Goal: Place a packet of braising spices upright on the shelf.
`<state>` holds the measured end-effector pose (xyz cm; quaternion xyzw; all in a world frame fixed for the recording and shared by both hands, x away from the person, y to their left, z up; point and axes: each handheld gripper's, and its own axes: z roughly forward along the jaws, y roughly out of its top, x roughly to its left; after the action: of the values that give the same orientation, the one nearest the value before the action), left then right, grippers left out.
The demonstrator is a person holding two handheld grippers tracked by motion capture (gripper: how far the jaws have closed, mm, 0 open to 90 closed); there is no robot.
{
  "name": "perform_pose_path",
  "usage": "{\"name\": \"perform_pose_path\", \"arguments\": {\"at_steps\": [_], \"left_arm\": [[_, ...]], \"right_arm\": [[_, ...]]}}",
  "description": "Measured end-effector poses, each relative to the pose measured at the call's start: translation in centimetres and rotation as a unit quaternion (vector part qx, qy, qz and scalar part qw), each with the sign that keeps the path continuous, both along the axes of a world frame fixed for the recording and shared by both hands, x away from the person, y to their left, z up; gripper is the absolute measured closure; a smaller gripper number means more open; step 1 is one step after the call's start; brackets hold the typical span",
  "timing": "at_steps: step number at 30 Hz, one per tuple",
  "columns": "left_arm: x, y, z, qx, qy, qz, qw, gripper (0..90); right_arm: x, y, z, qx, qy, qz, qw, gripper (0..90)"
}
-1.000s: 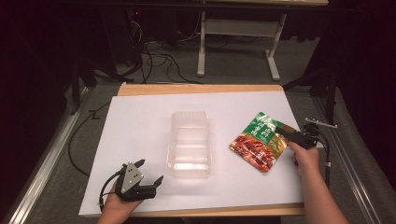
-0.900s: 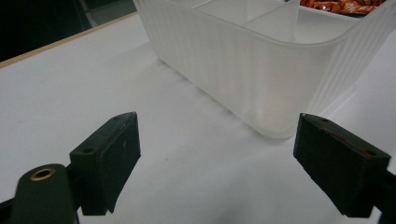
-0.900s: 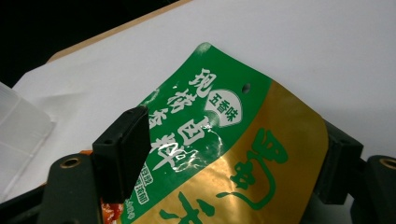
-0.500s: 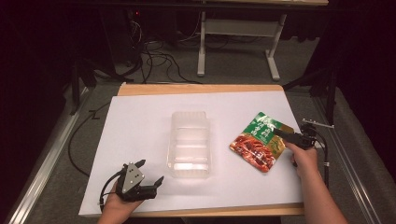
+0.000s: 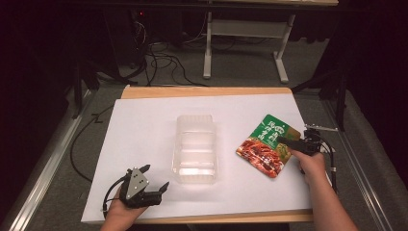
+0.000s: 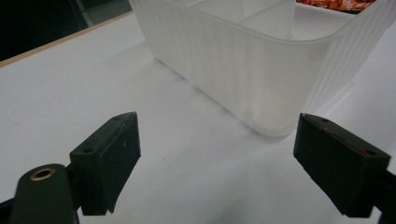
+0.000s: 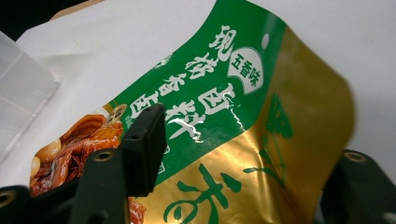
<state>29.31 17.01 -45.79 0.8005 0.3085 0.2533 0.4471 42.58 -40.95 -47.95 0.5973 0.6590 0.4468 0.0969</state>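
Pouch (image 7: 261, 140) edge between closing right gripper (image 7: 243, 182) jaws

This looks like a lab or recording workspace. A wooden-edged table covered with a white sheet (image 5: 144, 144) stands on grey carpet in a dark, black-walled room. At twelve o'clock, tangled black cables (image 5: 159, 53) lie beside a grey metal desk frame (image 5: 245, 33); metal rails (image 5: 43, 163) flank the table.
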Motion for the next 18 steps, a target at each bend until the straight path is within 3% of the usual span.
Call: {"name": "perform_pose_path", "arguments": {"at_steps": [5,7,10,13,18], "left_arm": [[0.00,0.02,0.01,0.000,0.000,0.000,1.0000,15.2],[-0.01,0.00,0.02,-0.001,-0.002,0.001,1.0000,15.2],[-0.02,0.01,0.04,0.000,-0.002,0.001,1.0000,15.2],[-0.01,0.01,0.03,0.000,-0.001,0.001,1.0000,15.2],[-0.03,-0.03,0.02,0.000,-0.001,0.001,1.0000,15.2]], "right_arm": [[-0.13,-0.05,0.01,-0.007,0.003,-0.009,0.9999,52.0],[-0.22,-0.08,0.03,-0.018,0.003,-0.017,0.9997,60.3],[-0.35,0.01,0.12,-0.033,0.009,-0.026,0.9991,65.7],[-0.35,0.10,0.13,-0.043,0.015,-0.029,0.9985,66.8],[-0.40,0.08,0.12,-0.039,0.023,-0.035,0.9984,67.0]]}}
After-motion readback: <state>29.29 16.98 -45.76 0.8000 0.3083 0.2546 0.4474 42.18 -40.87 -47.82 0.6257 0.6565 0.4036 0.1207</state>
